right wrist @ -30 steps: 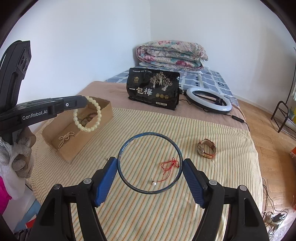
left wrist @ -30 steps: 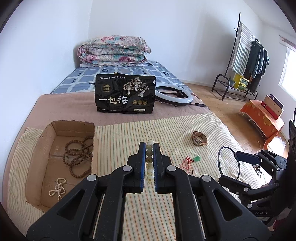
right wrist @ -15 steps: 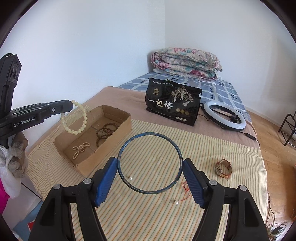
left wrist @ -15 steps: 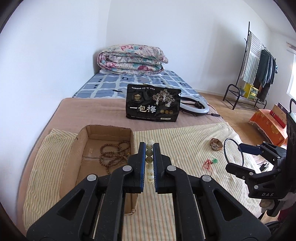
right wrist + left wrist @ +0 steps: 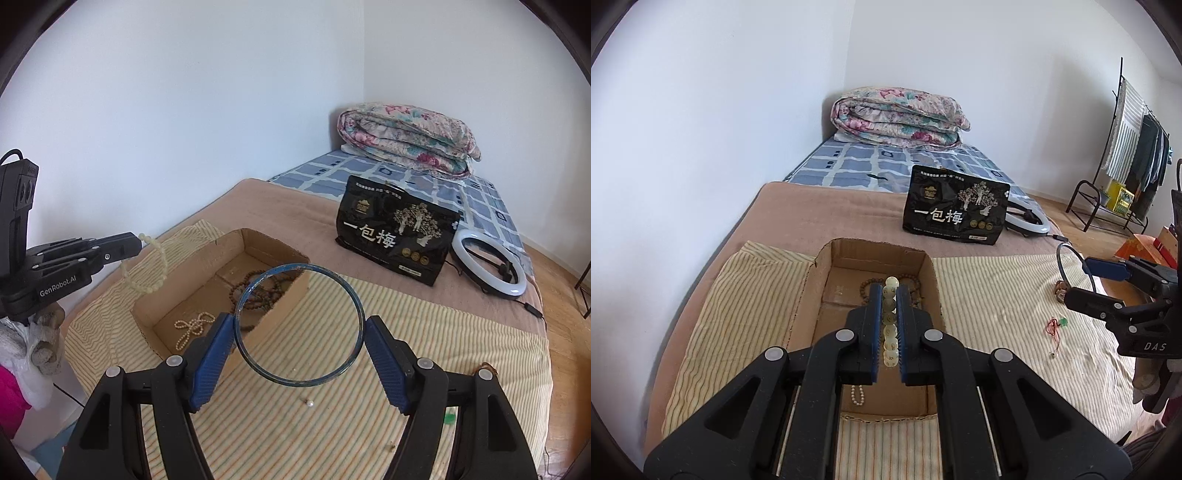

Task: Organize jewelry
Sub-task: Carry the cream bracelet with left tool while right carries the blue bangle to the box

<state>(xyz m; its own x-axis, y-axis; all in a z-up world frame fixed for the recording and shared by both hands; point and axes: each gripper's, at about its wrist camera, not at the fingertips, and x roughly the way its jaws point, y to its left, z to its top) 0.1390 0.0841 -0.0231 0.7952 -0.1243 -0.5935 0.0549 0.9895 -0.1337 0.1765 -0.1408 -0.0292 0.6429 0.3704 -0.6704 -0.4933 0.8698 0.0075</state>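
Cardboard box (image 5: 288, 291): left part of the striped cloth (image 5: 424, 332), open top, collection spot; brown bead strand (image 5: 258, 286) at its far end, small pearl string (image 5: 194, 325) at its near end.
Left gripper (image 5: 890, 295): clenched on pale bead bracelet (image 5: 889, 325), beads pinched in a row between the pads; held above the box, probably for dropping in. In the right wrist view the loop hangs free just left of the box (image 5: 146, 266).
Right gripper (image 5: 300, 330): jaws wide, grasping blue bangle (image 5: 299, 325) across its width, pads on the rim; hovers over the cloth just right of the box, likely next to go in.
Cloth, right: loose pearl (image 5: 309, 403), red string with green piece (image 5: 1057, 325), watch (image 5: 1061, 290) not yet collected.
Far: black snack bag (image 5: 395, 236), ring light (image 5: 487, 267), folded quilt (image 5: 406, 138); not part of the sorting.
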